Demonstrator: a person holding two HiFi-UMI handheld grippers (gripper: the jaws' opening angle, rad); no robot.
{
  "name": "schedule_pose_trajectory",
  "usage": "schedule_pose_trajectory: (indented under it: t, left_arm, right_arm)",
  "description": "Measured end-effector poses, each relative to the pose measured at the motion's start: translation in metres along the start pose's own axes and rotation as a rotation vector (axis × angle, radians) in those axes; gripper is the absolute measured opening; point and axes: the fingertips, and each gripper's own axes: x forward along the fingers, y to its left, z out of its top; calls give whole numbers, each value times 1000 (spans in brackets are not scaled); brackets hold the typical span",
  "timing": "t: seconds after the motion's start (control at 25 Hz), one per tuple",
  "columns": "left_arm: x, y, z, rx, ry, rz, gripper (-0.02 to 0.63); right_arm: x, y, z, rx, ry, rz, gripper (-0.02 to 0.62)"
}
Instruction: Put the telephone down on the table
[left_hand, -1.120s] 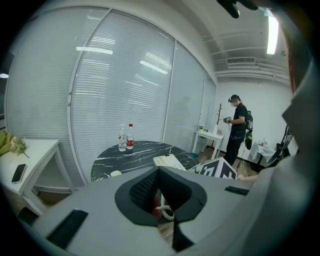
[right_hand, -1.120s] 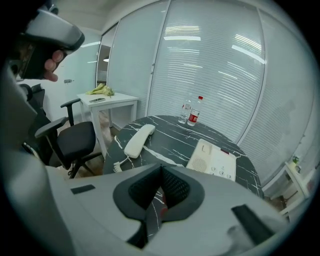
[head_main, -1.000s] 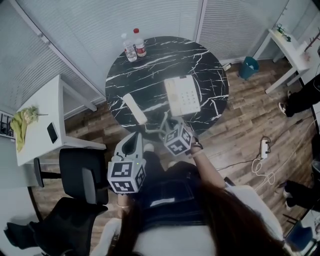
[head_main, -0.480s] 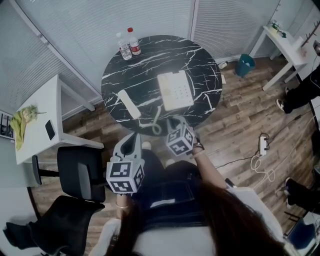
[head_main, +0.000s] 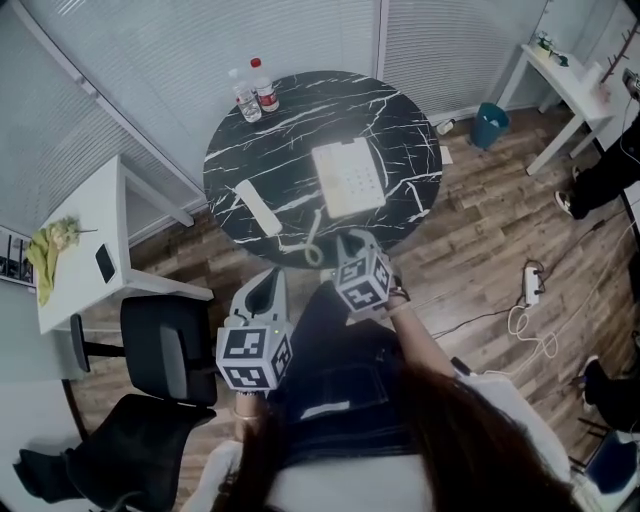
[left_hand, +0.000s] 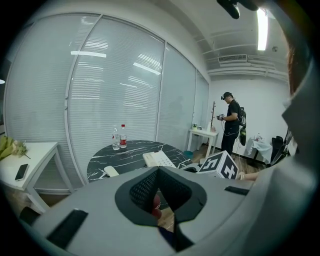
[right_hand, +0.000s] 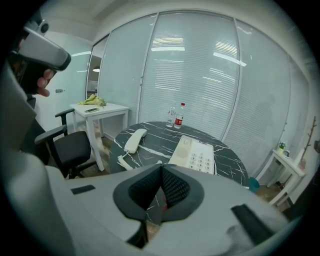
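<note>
Both grippers have been drawn back from the table since the earlier frame, when the right gripper hung at the rim beside the cord. It is now held off the near edge, above the lap. The phone and the handset are seen where they were, flat on the marble.

The phone appears to be already set down, so the step in hand is judged to be the withdrawal. It would be done well if the grippers were kept low and pulled straight back, so that the cord looped at the near rim is not caught and the handset is not dragged.

The right gripper is seen with its jaws brought together and nothing between them. The left gripper is likewise closed and empty, held lower and to the left, near the chair.

The phone lies right of the table's centre, ahead of the right gripper and apart from it. The handset lies to its left, off its cradle, joined by the cord.
</note>
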Motion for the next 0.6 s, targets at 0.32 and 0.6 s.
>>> schedule_pose_trajectory:
  t: [0.32,0.6]
  left_arm:
    - [13,2,-5,6,22,-31,0]
    - [28,-4,2,15,21,-51,0]
  right_arm:
    - [4,-10,-5,25,7,-30,-2]
    - [9,-28,-16,63,14,-33,-2]
